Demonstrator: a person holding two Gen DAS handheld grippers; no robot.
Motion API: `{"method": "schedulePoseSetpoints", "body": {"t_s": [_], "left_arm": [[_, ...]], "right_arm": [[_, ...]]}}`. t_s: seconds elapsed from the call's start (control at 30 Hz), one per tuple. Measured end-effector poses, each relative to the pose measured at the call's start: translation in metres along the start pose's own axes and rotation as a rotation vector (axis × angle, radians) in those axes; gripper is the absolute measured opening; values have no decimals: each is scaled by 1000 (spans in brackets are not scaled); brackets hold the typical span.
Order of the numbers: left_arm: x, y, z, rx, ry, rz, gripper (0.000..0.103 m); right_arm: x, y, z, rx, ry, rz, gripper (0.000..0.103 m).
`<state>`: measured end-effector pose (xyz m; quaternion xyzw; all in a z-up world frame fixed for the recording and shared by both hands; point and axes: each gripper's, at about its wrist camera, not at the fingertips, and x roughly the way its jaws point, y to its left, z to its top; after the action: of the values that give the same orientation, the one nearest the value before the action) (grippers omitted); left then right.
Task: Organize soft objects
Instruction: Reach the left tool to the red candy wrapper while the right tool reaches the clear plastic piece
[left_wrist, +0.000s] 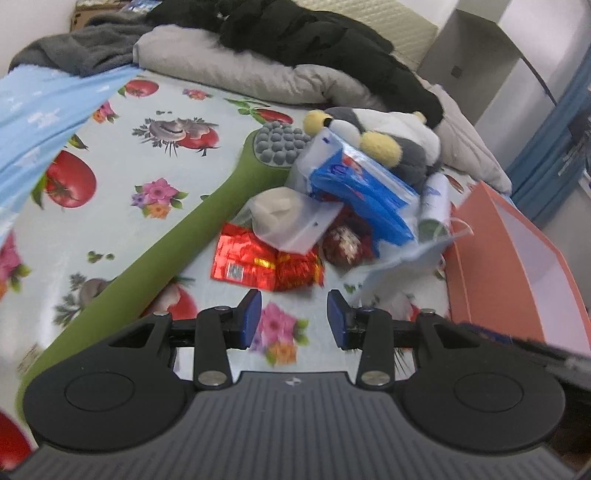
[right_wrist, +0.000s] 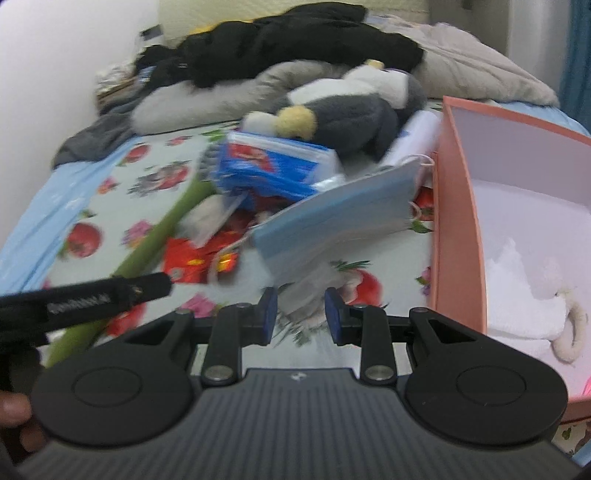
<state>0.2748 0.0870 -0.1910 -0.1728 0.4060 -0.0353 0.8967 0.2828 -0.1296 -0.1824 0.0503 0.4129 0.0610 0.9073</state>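
**Two empty claws over a messy bed**

The left gripper (left_wrist: 294, 319) hangs over the flowered sheet (left_wrist: 122, 147) with its blue pads apart — nothing sits between them. The right gripper (right_wrist: 300, 315) is the same: pads apart, holding nothing, with a blue face mask (right_wrist: 332, 218) lying just past its tips.

The soft things are heaped in one pile. From the left camera, the grey and white plush toy (left_wrist: 391, 136) sits at about 1 o'clock from the claw, leaning on a blue pack (left_wrist: 365, 188). A long green massage stick (left_wrist: 155, 266) runs from 10 o'clock down toward 8 o'clock. Red shiny wrappers (left_wrist: 258, 262) lie at 12 o'clock, close to the pads.

The pink box (right_wrist: 458, 221) stands open at 3 o'clock from the right claw — a white fluffy toy (right_wrist: 532, 314) lies inside it. Grey and black clothes (right_wrist: 288, 44) are bunched up at the far end of the bed.
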Motion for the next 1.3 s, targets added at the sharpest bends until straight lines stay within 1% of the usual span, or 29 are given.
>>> {"method": "schedulePoseSetpoints", "body": {"t_s": [0.13,0.23,0.33,0.4,0.47,0.5,0.6,0.77,0.83,0.9,1.03,1.07,1.13,1.17,1.2,1.3], "left_arm": [[28,2,12,-25,4,-9,45],[48,1,17,-25,11,-13,45],[66,1,20,-18,25,-20,45],[74,0,21,-17,31,-19,48],[81,-1,21,-10,36,-16,57],[83,-1,21,-2,34,-10,58],[89,-4,20,38,20,11,58],[95,-4,19,62,32,-5,58],[97,-8,16,94,34,8,56],[97,-11,14,117,33,20,48],[92,-13,14,126,34,16,38],[90,-13,13,129,31,16,37],[84,-13,12,125,26,12,37],[80,-13,12,124,25,7,37],[77,-13,12,124,22,6,37],[63,-14,10,124,8,7,37]], "right_arm": [[25,-6,3,41,8,-33,31],[41,-8,4,55,11,-70,32],[52,-10,4,70,17,-61,31],[60,-9,5,69,29,-61,31],[66,-10,5,79,45,-54,31],[69,-10,4,78,48,-56,34],[73,-8,4,48,44,-60,33],[78,-6,4,24,55,-70,33],[79,-5,4,12,57,-78,34],[79,-3,3,0,58,-88,35],[81,-2,1,-41,47,-83,34],[82,-3,1,-41,49,-75,33],[79,-3,3,-60,42,-64,27],[76,-3,3,-70,37,-60,22],[73,-3,4,-71,34,-55,13],[65,-7,6,-66,26,-48,8]]}}
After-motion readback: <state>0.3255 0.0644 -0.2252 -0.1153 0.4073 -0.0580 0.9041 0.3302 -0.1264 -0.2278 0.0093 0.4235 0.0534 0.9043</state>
